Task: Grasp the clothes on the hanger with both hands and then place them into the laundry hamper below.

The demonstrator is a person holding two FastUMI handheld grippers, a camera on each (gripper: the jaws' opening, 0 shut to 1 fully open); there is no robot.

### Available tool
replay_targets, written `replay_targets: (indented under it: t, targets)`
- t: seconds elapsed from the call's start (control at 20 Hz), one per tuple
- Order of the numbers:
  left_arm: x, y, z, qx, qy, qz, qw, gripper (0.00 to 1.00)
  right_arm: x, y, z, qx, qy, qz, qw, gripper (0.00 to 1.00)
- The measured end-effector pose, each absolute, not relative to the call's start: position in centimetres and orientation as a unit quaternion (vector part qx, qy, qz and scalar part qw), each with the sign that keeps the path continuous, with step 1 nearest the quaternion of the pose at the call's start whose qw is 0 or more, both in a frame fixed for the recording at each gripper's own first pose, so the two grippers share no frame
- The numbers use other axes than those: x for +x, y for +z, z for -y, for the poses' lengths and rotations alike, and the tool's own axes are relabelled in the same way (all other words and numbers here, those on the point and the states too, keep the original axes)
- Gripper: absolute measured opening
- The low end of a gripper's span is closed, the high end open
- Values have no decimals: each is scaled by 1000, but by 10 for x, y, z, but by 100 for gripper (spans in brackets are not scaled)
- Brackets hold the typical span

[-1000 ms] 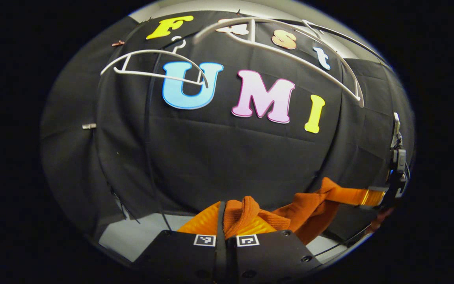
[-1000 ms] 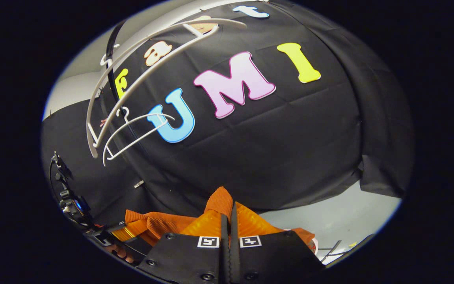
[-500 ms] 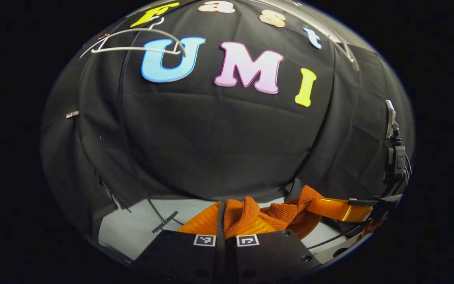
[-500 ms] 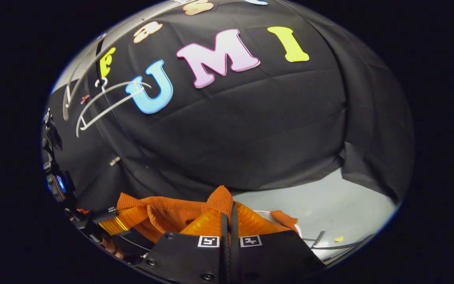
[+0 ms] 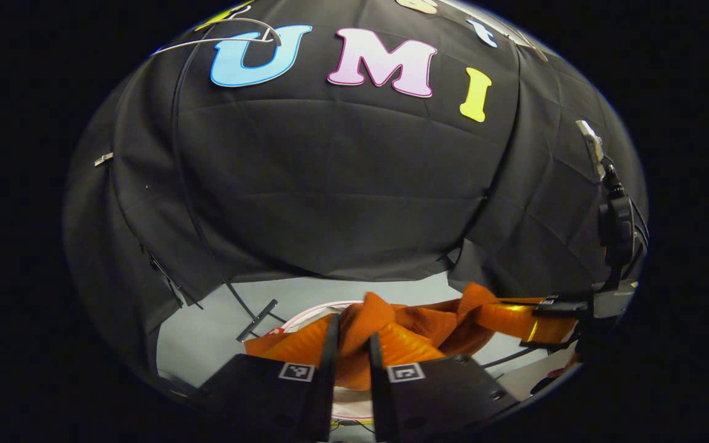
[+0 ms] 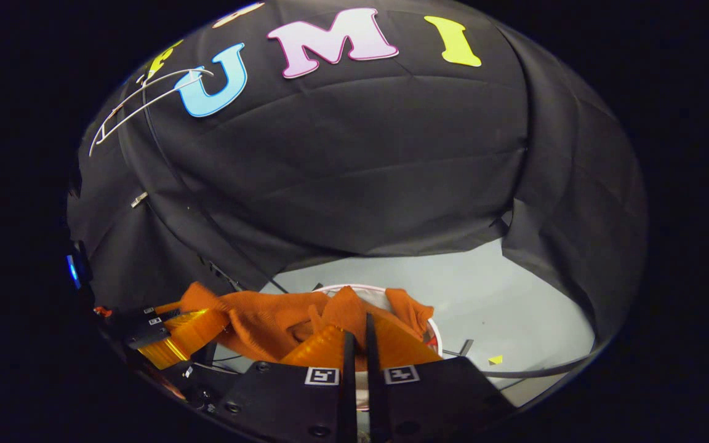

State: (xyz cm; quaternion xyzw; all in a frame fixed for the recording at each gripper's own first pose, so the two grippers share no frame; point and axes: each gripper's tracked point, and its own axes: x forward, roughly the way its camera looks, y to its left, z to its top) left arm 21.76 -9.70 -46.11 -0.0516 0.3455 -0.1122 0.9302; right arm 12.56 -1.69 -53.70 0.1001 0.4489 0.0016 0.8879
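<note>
An orange ribbed garment hangs bunched between my two grippers, low over the white-rimmed hamper on the floor. In the left gripper view my left gripper has its fingers parted, and a fold of the cloth still lies in the gap. The right gripper holds the other end at the right. In the right gripper view my right gripper is shut on a peak of the garment, which drapes over the hamper's rim. The left gripper is at the far left.
A bare white hanger hangs high on a black pole against the black cloth wall; it appears again as hanger. The grey floor carries a small yellow scrap and a dark metal strip.
Both grippers have come down with the garment, so the hangers slid up and the floor and hamper rim came into view. The left gripper's fingers have parted; the right's stayed shut.
</note>
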Motion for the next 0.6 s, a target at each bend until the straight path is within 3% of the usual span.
replay_targets:
  t: [0.05,0.15,0.2,0.25,0.6]
  targets:
    - [222,-458,95,-54,-109,-341,932,36,125,-537,19,98,-4,-446,890,24]
    - [221,-451,83,-56,-101,-337,934,77,128,-535,25,96,-17,-440,893,63]
    - [229,-457,86,-57,-98,-335,935,98,128,-534,28,92,-26,-438,894,76]
    - [228,-452,84,-56,-96,-332,937,98,131,-532,32,86,-36,-435,896,86]
    - [220,-421,75,-41,-95,-295,950,95,142,-491,37,71,-54,-386,918,96]
